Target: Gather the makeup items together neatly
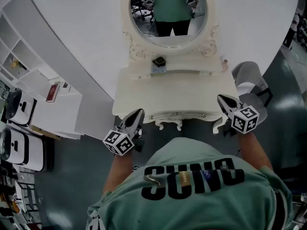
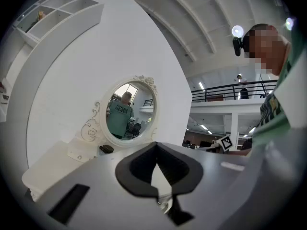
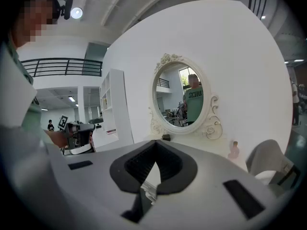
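Notably, the right gripper view, unlike the left, shows a bottle (image 3: 233, 150).

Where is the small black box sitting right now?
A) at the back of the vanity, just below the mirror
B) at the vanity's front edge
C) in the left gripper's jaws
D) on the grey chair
A: the small black box rests at the back of the vanity, under the mirror. The left gripper and right gripper are shut and empty, near the front edge.
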Demonstrator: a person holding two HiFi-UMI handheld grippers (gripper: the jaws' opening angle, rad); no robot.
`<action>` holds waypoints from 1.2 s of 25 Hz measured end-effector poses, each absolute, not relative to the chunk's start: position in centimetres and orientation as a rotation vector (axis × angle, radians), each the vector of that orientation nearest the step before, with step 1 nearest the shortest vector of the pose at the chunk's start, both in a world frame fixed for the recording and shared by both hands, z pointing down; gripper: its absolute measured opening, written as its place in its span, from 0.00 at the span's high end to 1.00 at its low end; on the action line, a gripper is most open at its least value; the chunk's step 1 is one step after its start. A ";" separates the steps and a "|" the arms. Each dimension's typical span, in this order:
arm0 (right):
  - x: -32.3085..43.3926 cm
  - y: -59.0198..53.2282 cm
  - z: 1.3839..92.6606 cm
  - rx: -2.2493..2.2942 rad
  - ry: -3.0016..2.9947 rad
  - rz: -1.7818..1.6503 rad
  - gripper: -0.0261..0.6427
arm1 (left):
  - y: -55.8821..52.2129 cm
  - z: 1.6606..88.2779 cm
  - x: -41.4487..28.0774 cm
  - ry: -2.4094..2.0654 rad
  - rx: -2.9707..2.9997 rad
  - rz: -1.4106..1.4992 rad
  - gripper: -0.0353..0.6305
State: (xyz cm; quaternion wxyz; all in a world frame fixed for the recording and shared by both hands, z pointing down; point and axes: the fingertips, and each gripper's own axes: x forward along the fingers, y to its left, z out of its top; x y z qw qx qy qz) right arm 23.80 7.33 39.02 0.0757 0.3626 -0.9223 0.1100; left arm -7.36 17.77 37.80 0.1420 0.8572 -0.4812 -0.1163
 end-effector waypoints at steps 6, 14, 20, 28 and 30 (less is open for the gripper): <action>25.1 6.8 39.1 1.076 -2.775 0.326 0.98 | 17.5 37.9 -5.6 -1.393 2.486 -0.324 0.95; 26.8 5.9 39.0 1.059 -2.794 0.306 0.98 | 16.5 37.8 -3.4 -1.413 2.481 -0.327 0.95; 27.6 5.4 39.0 1.015 -2.829 0.268 0.98 | 15.9 37.7 -1.3 -1.433 2.467 -0.292 0.95; 27.8 3.3 40.9 0.963 -2.871 0.326 0.98 | 13.8 38.2 0.4 -1.440 2.460 -0.214 0.95; 27.1 2.9 41.4 0.953 -2.874 0.342 0.98 | 13.4 38.3 -0.1 -1.446 2.456 -0.206 0.95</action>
